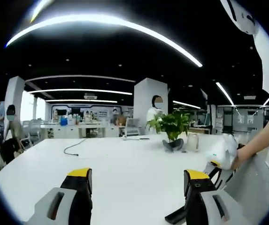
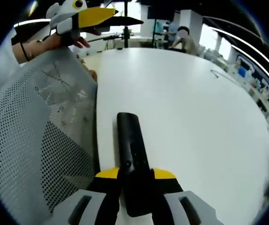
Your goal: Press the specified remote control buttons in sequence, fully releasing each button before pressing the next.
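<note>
Remote [image 2: 133,161] sits on the white table [image 2: 195,122] near its edge, beside a mesh chair back [image 2: 40,140]. My right gripper [image 2: 135,177] has its jaws closed on the near end, so a press that tips the body, I judge, could slide it toward that edge. Its long axis runs straight away from me along the jaws, far end pointing across the table. My left gripper [image 1: 139,180] hangs above the table, jaws apart, holding nothing.

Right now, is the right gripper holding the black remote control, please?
Yes, the right gripper has its jaws closed on the black remote control above the white table.
</note>
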